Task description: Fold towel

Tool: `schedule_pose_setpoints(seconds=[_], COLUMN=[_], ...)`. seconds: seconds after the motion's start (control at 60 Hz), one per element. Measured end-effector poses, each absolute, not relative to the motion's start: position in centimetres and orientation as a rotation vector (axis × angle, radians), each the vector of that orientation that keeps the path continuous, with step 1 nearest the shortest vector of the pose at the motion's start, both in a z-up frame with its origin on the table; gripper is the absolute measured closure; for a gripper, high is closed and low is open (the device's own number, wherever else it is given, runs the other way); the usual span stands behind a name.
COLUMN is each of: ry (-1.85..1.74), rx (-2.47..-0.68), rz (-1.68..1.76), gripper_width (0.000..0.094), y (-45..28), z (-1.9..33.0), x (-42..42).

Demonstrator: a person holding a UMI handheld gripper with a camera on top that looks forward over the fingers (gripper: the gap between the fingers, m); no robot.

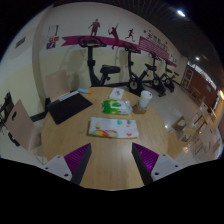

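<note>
A folded towel (112,126), white with coloured spots, lies flat on the wooden table (110,160) ahead of my gripper (111,158). The two fingers with purple pads (78,158) stand wide apart with only bare table between them. The gripper is open and empty, some way short of the towel's near edge.
A green packet (117,105) and a white cup (145,99) stand beyond the towel. A dark mat (70,107) lies at the table's far left. Chairs (22,118) stand at both sides. Exercise bikes (130,72) line the back wall.
</note>
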State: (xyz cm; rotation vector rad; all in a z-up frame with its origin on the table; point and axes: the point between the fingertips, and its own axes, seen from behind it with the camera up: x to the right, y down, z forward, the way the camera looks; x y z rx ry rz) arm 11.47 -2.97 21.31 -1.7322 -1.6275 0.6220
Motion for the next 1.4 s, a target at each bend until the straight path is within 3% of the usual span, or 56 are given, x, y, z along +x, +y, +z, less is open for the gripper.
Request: schedule_pose_setpoints(seconds=[0.417, 0.8, 0.983, 1.0, 1.033, 1.15, 1.3, 1.4], ry=[-1.666, -1.657, -1.711, -1.705, -1.721, -1.809, -1.845, -1.813], rx=[-1.664, -1.739, -1.727, -1.724, -1.72, -1.615, -1.712, -1.822], rz=[0.781, 0.74, 0.715, 0.729, 0.733, 0.675, 0.692, 0.851], gripper_width=[0.0081, 0.0082, 0.0108, 0.0165, 0.0192, 0.0908, 0.0925, 0.0926], y=[-13.2, -10.5, -10.0, -10.1, -10.2, -10.2, -11.7, -13.4], z=[17.6, 3.2, -1.0, -0.9, -1.0, -1.0, -0.6, 2.8], x=[4.2, -10.2, -13.9, -14.2, -14.2, -14.7, -13.5, -12.8])
